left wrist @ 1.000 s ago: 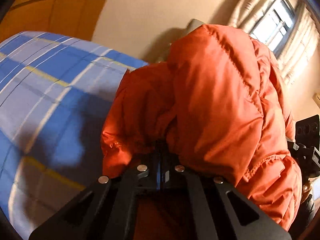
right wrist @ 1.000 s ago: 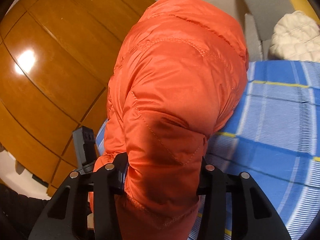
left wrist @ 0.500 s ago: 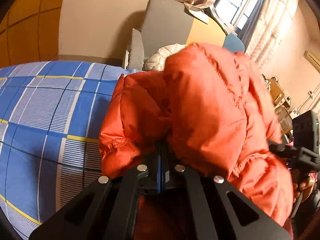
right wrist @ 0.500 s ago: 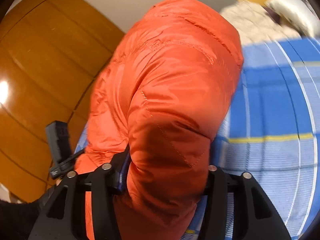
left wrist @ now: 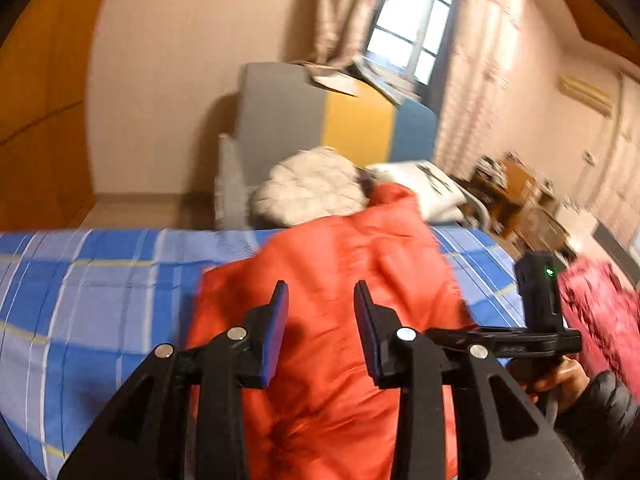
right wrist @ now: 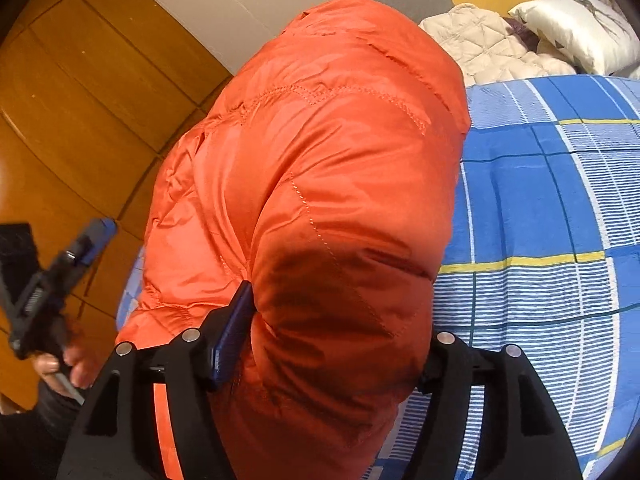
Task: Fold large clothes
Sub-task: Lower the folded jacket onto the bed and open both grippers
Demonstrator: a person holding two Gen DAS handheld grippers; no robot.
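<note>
A bed in a blue plaid sheet fills the room, its headboard panelled grey, yellow and blue — a white pillow and cream quilted bundle against it. Daylight enters a curtained window; wooden wardrobe doors line one wall.

Puffy orange jacket bunched on bed

A: Which colour is the jacket?
B: Bright orange, with quilted stitching in the same orange.
A: And the bedsheet?
B: A blue check, with white stripes and thin yellow lines.
A: The grippers?
B: The left gripper is black with blue pads. The headboard has grey, yellow and blue panels.
</note>
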